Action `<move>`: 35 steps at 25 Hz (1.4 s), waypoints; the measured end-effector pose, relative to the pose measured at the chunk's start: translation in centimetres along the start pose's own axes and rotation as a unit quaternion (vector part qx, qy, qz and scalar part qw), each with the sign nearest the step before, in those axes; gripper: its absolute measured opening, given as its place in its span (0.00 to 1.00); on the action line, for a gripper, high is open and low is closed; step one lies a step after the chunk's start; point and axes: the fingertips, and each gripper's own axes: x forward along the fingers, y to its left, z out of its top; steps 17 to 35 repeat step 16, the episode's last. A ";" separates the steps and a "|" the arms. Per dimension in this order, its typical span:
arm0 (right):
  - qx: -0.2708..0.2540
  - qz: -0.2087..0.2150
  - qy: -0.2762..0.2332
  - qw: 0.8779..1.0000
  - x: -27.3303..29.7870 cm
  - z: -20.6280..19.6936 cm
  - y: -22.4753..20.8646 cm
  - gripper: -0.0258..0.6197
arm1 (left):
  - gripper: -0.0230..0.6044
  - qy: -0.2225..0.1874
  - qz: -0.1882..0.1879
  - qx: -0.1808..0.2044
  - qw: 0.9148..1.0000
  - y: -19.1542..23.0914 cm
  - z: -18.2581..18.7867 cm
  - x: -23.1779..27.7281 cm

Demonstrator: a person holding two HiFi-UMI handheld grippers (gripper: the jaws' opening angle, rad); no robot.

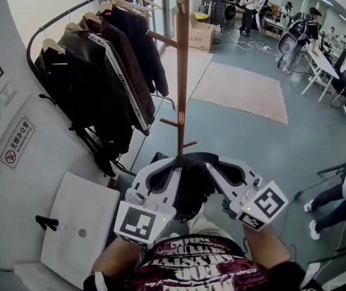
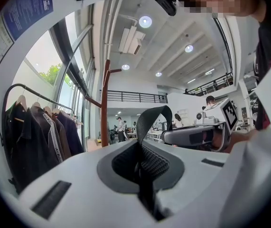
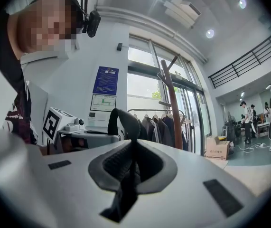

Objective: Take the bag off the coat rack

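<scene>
In the head view a black bag (image 1: 192,193) hangs between my two grippers, just in front of the wooden coat rack (image 1: 182,71) and clear of its pegs. My left gripper (image 1: 174,165) is shut on the bag's black strap (image 2: 150,117), which loops up out of the jaws in the left gripper view. My right gripper (image 1: 214,167) is shut on the same strap (image 3: 122,120) from the other side. Each gripper shows in the other's view: the right gripper (image 2: 198,135) and the left gripper (image 3: 80,133). The coat rack (image 2: 104,103) (image 3: 174,109) stands behind both.
A clothes rail with several dark jackets (image 1: 100,71) runs along the left wall. A white panel (image 1: 79,223) lies low on the left. A cardboard box (image 1: 202,34) and a beige rug (image 1: 242,90) lie beyond the rack. People (image 1: 300,38) stand at desks at the far right.
</scene>
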 end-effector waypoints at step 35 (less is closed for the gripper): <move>-0.008 0.000 0.002 1.000 -0.4 -0.2 1.2 0.08 | 0.05 0.003 -0.003 0.011 1.000 -0.3 -0.1 -0.9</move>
